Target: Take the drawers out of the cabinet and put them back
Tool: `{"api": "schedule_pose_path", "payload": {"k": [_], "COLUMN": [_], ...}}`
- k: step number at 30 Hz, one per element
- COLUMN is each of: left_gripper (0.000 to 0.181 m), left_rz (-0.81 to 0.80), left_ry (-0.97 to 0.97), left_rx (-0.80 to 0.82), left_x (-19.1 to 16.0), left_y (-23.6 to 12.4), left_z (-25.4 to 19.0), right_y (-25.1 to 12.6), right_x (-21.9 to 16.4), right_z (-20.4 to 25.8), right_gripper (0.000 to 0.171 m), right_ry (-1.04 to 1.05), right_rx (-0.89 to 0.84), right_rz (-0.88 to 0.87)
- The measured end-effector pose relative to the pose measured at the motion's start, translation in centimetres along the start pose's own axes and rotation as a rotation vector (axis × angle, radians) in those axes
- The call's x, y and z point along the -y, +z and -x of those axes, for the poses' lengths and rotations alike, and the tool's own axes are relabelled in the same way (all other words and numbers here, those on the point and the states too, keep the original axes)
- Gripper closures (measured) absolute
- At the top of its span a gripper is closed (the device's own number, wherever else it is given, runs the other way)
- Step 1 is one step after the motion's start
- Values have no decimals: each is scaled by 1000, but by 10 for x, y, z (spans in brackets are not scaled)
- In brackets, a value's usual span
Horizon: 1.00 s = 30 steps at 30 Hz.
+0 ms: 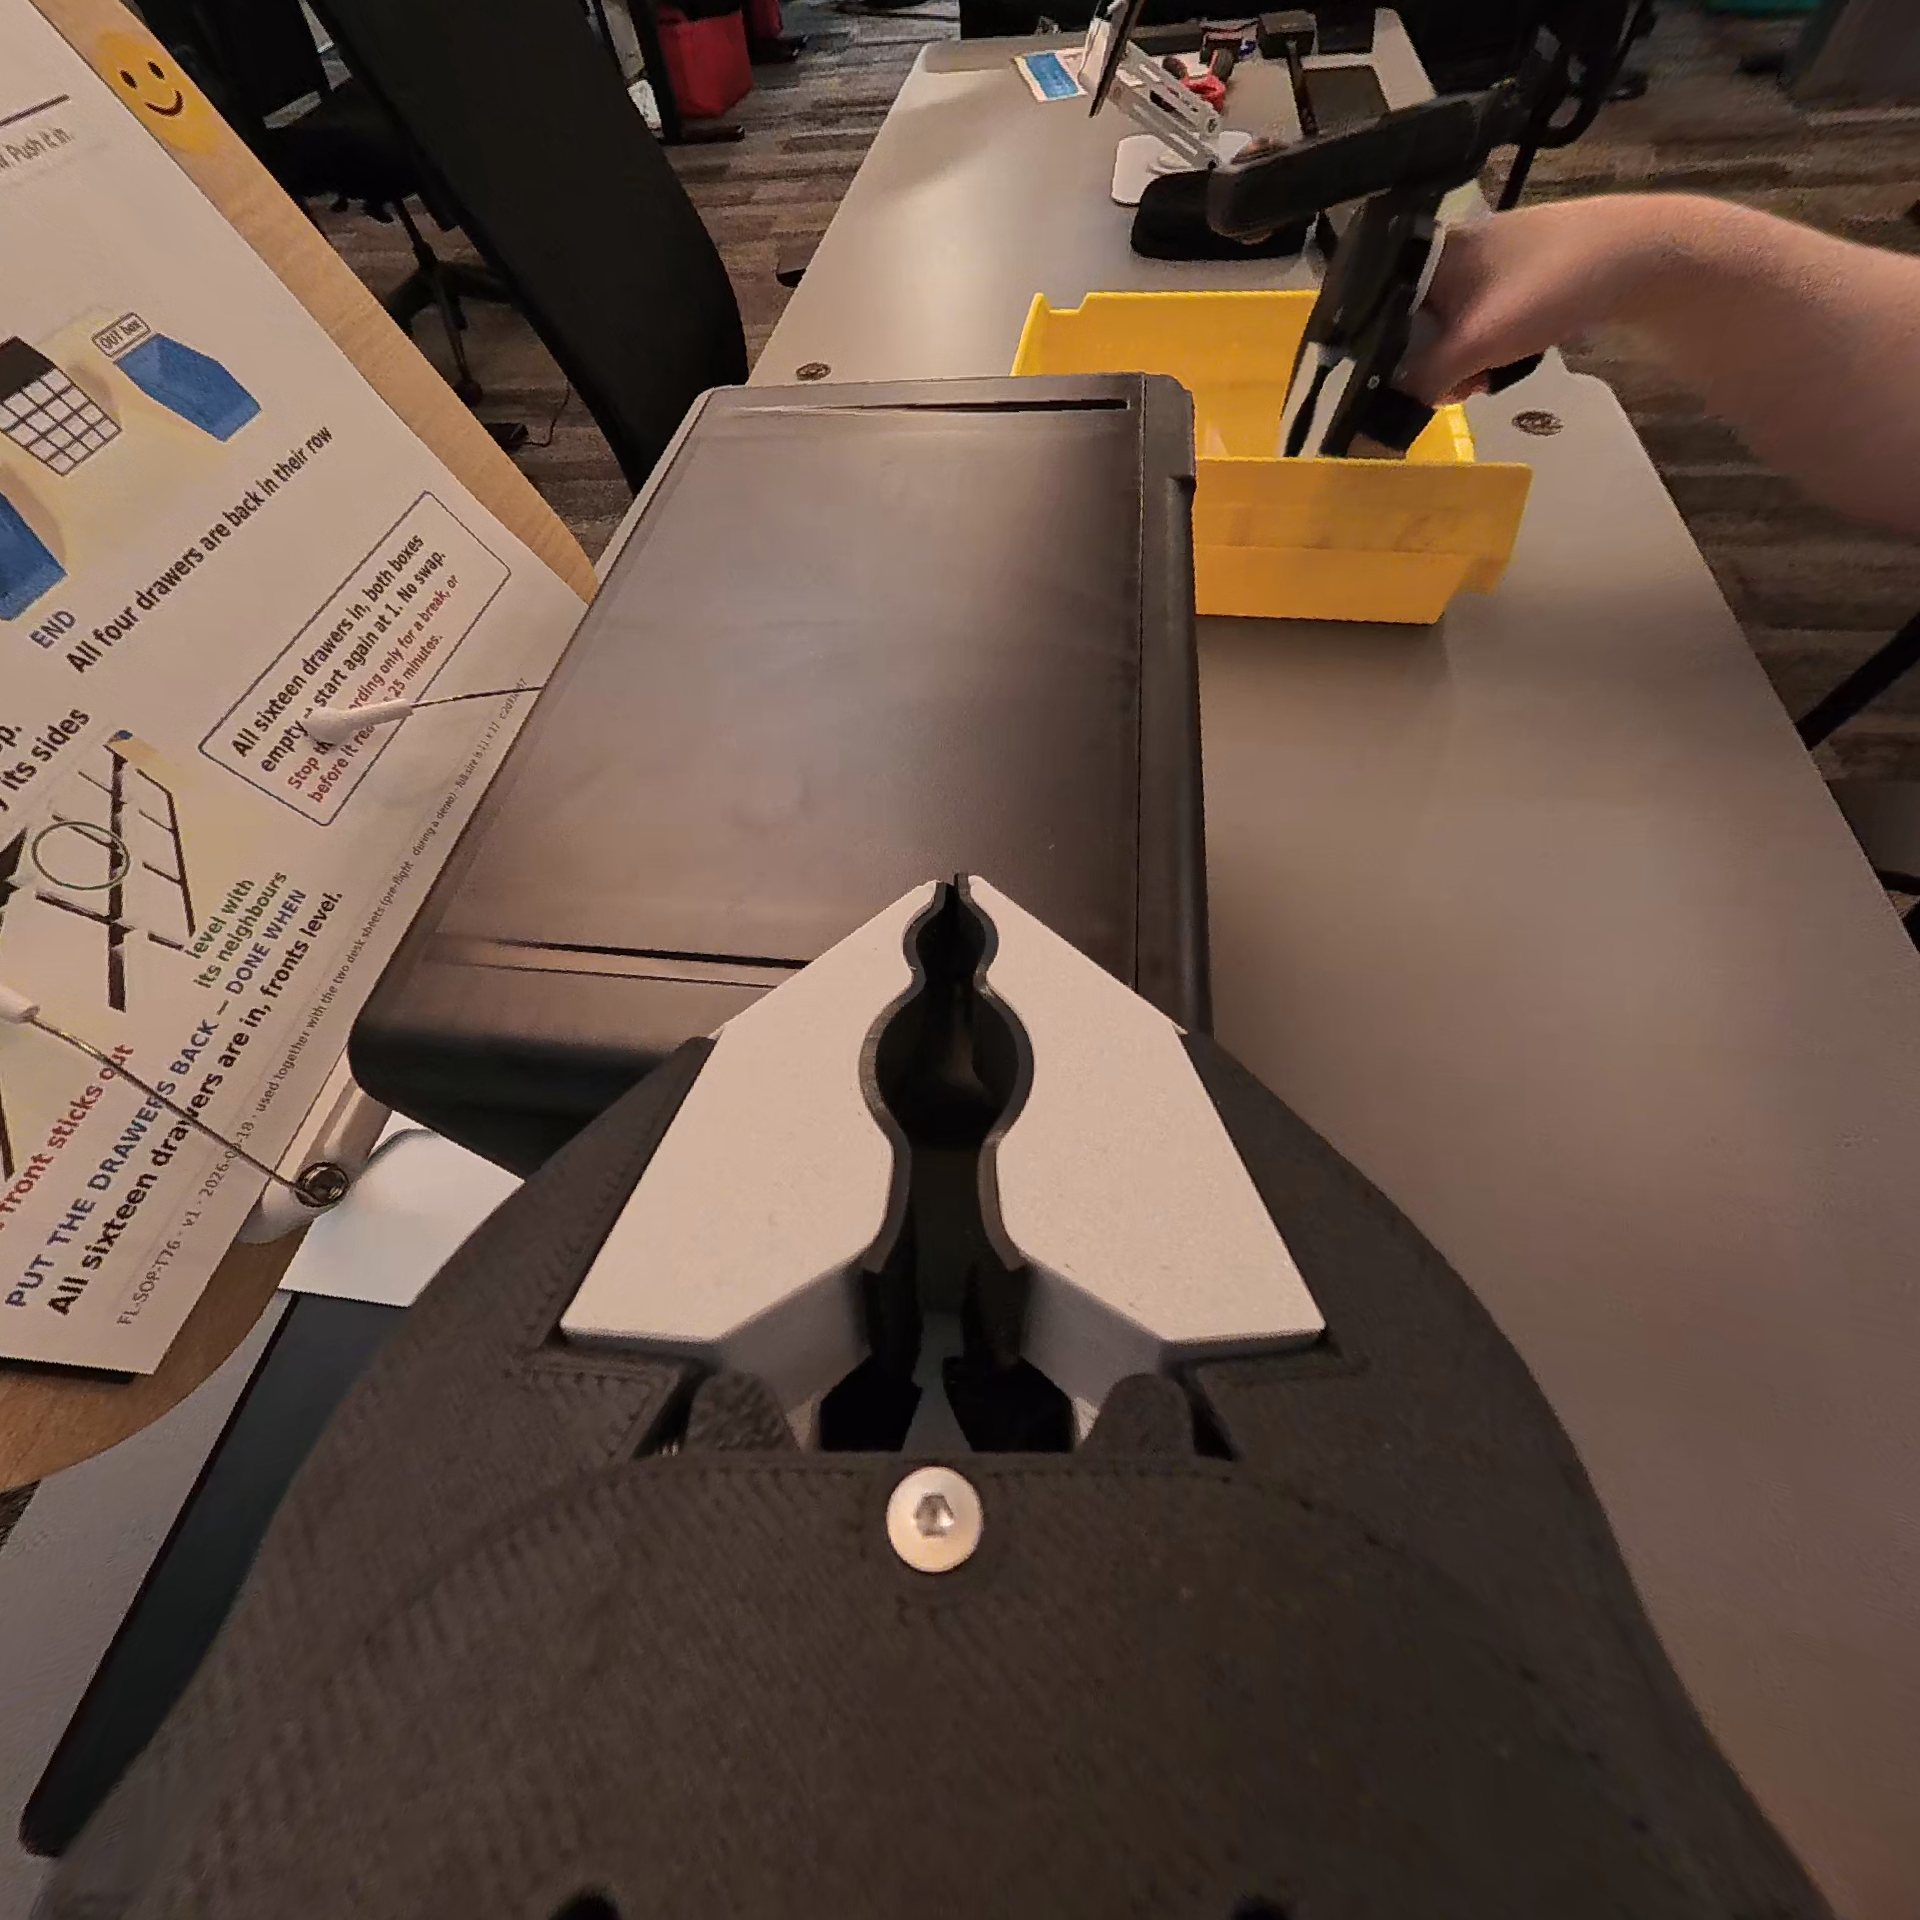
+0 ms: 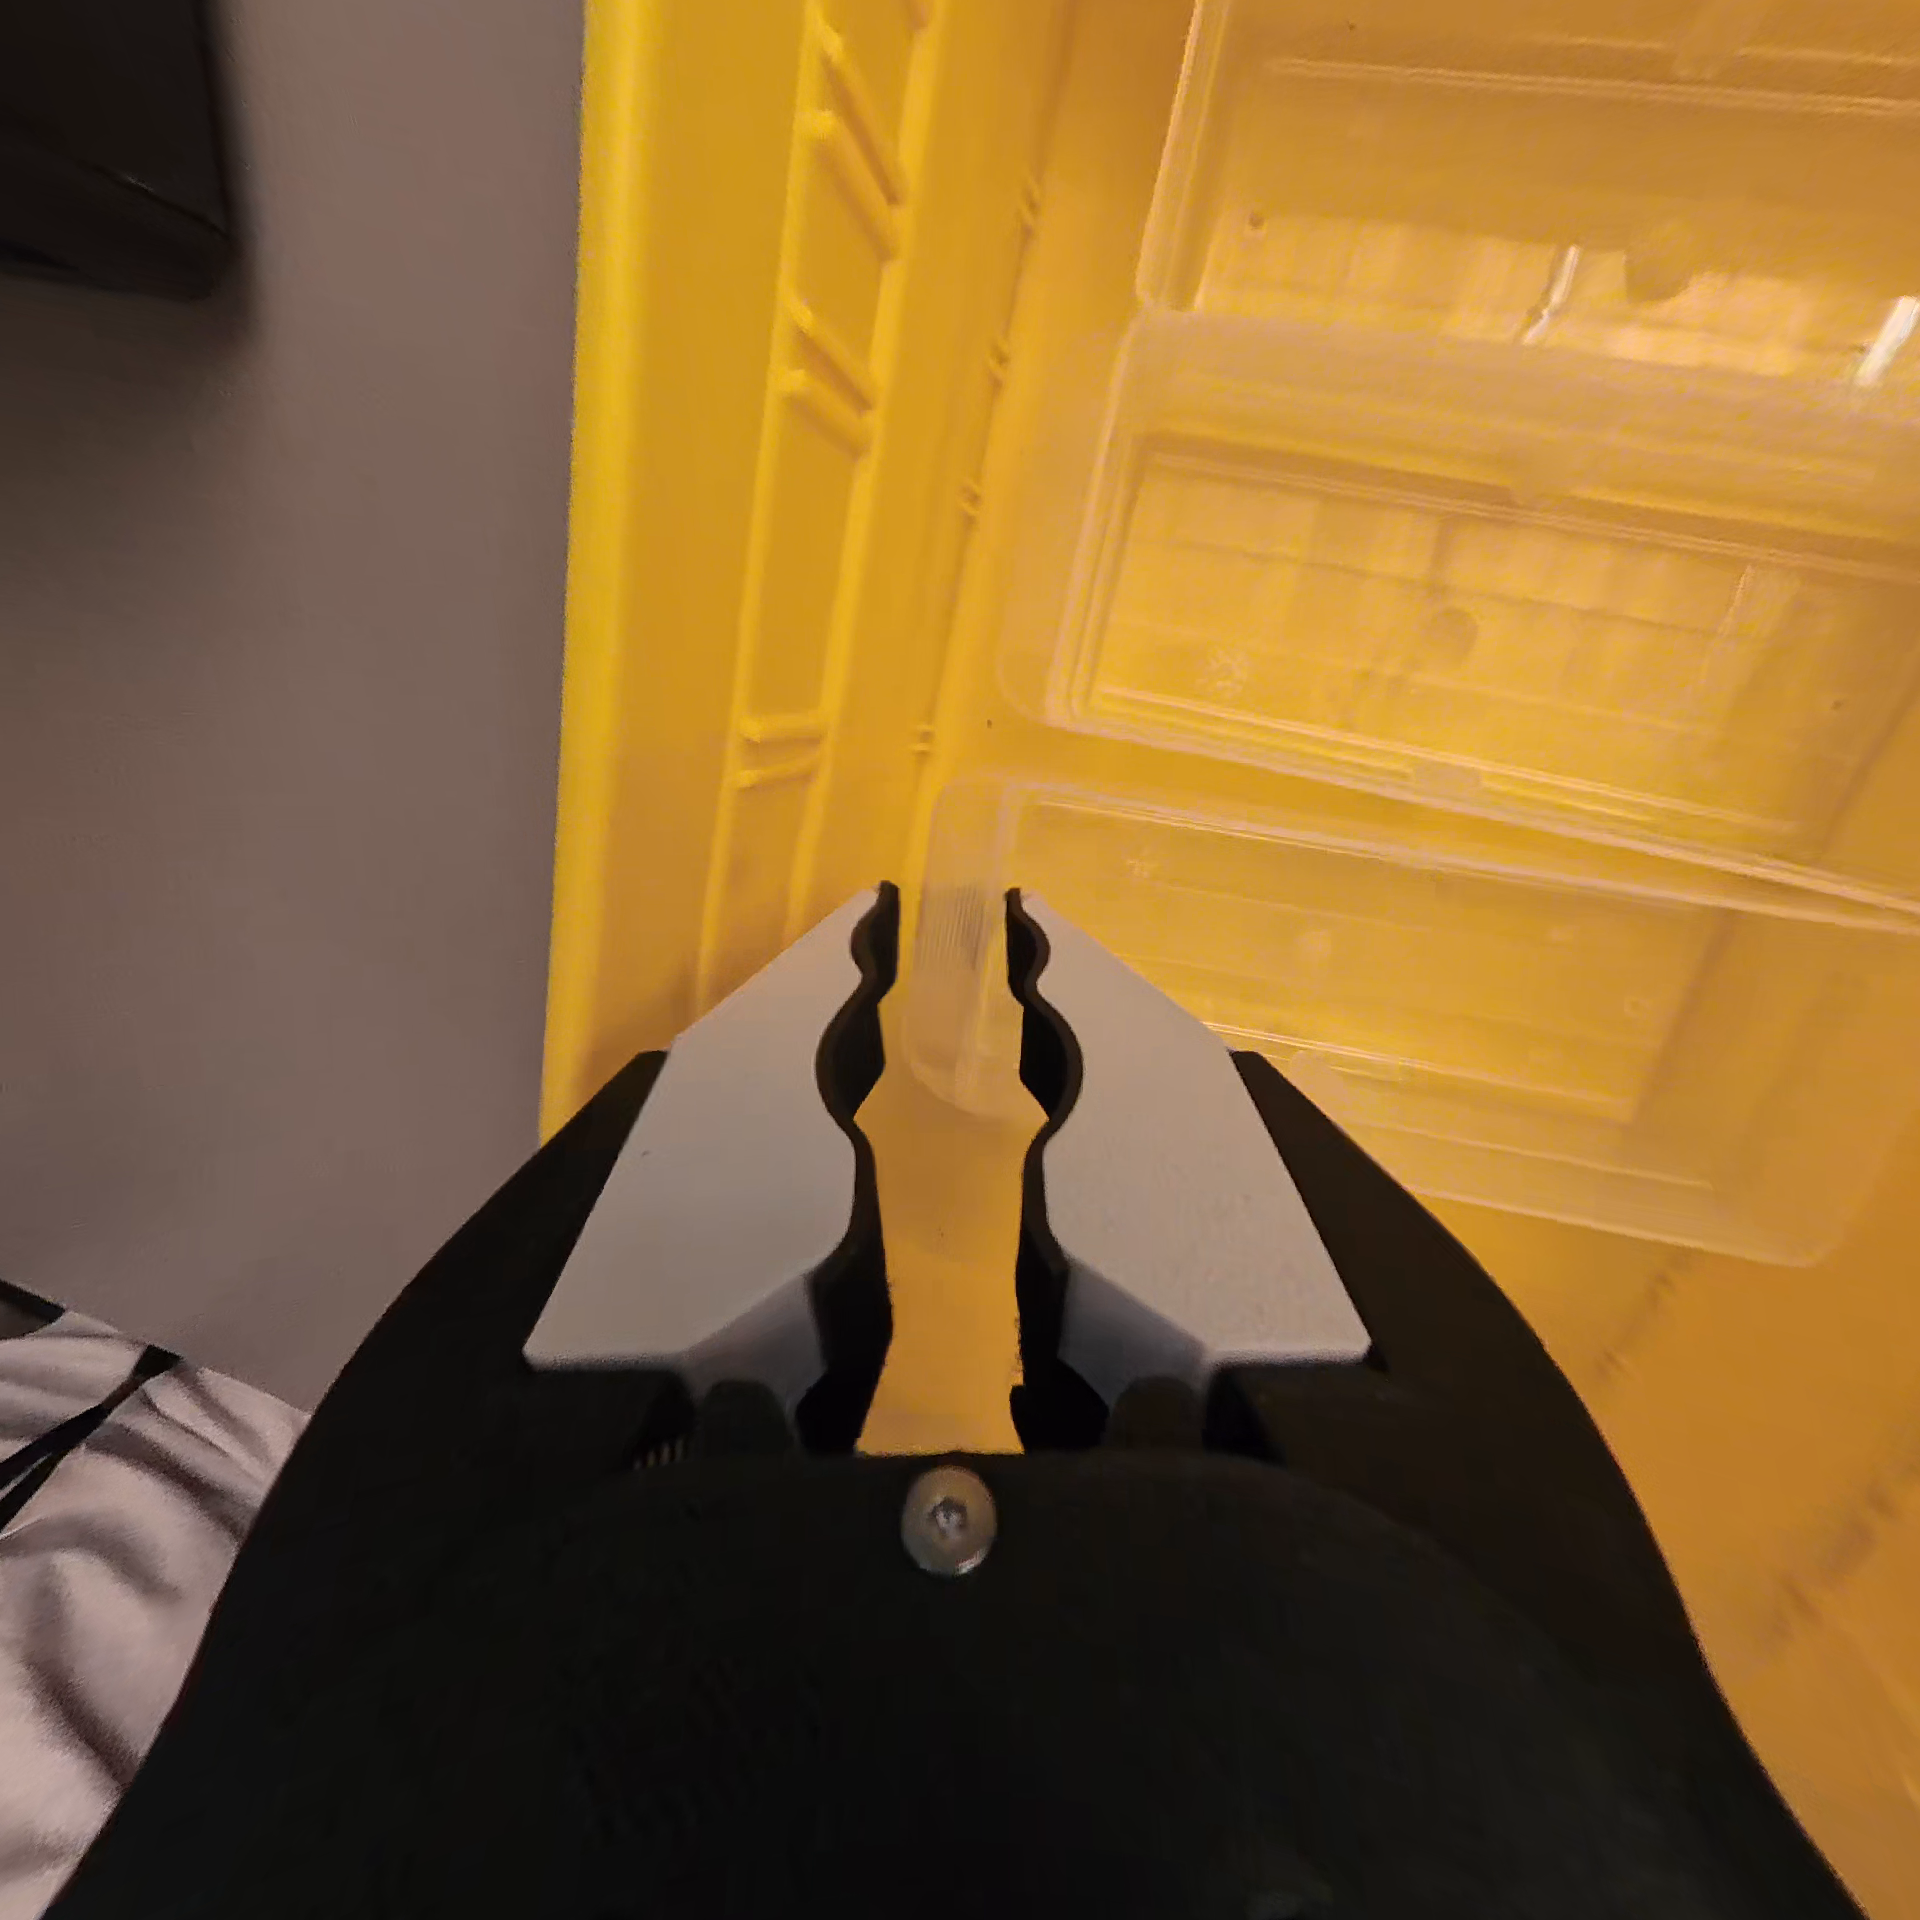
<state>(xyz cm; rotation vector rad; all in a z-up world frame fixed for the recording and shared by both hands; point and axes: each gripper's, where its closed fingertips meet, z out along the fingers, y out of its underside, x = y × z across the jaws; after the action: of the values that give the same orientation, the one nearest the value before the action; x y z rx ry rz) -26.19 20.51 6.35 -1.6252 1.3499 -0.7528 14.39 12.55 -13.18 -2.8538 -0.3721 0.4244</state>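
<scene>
Left gripper [image 1: 956, 883] hovering over black cabinet [image 1: 831, 675] top on grey table [image 1: 1455, 935], jaws pressed together, gripping nothing. Right gripper [image 2: 945, 894] reaching down into yellow bin [image 2: 665, 520] beside cabinet, jaws narrowly parted around handle tab of nearest clear drawer [image 2: 1351, 1018]; contact unclear. More clear drawers lying behind it in bin.

A white printed instruction sheet [image 1: 208, 644] clipped to a light wooden board [image 1: 488, 488] stands at the left of the left wrist view. It carries lines of black, blue, red and green print, small diagrams, a boxed note [image 1: 353, 655] and a yellow smiley face [image 1: 156, 88] near its top. A blue and white sticker [image 1: 1049, 75] lies at the far end of the grey table [image 1: 1455, 935], too small to read. In the right wrist view, the clear plastic drawers [image 2: 1455, 623] show only faint moulded marks, unreadable.
</scene>
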Motion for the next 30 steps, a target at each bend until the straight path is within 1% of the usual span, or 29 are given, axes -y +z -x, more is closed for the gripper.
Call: {"api": "schedule_pose_path", "payload": {"k": [1,4,7,8,10,12,13,14,15,16,18,20,21,23,30], "left_gripper": [181,181,181,181,181,181,181,181,181,181,181,181,181,181,181], "left_rz": [2,3,-2,-4,-9,-12,-13,-12,-11,-8,-3,2,5,10,15], "left_ry": [2,0,-3,-4,-5,-6,-6,-5,-3,-1,1,1,2,3,1], "left_rx": [0,-3,-9,-10,-11,-11,-10,-9,-7,-6,-3,-2,-2,1,3], "left_x": [0,0,0,0,0,0,0,0,0,0,0,0,0,0,0], "left_y": [0,0,0,0,0,0,0,0,0,0,0,0,0,0,0], "left_z": [0,0,0,0,0,0,0,0,0,0,0,0,0,0,0], "right_y": [0,-7,-30,-41,-60,-65,-64,-62,-56,-50,-41,-34,-31,-26,-25], "right_x": [1,2,9,13,13,-4,-11,-15,-22,-27,-32,-31,-30,-27,-18], "right_z": [2,5,3,0,-7,-23,-34,-41,-39,-41,-49,-53,-52,-54,-61], "right_gripper": [148,149,149,148,147,148,149,149,150,150,152,152,153,163,162], "right_ry": [-3,-10,-41,-88,-305,-599,-713,-784,-818,-828,-885,-923,-934,-939,-909], "right_rx": [21,69,107,100,51,-82,-167,-216,-198,-200,-261,-305,-311,-318,-321], "right_rz": [-5,-16,-108,-162,-242,-241,-223,-218,-203,-176,-132,-120,-123,-128,-141]}}
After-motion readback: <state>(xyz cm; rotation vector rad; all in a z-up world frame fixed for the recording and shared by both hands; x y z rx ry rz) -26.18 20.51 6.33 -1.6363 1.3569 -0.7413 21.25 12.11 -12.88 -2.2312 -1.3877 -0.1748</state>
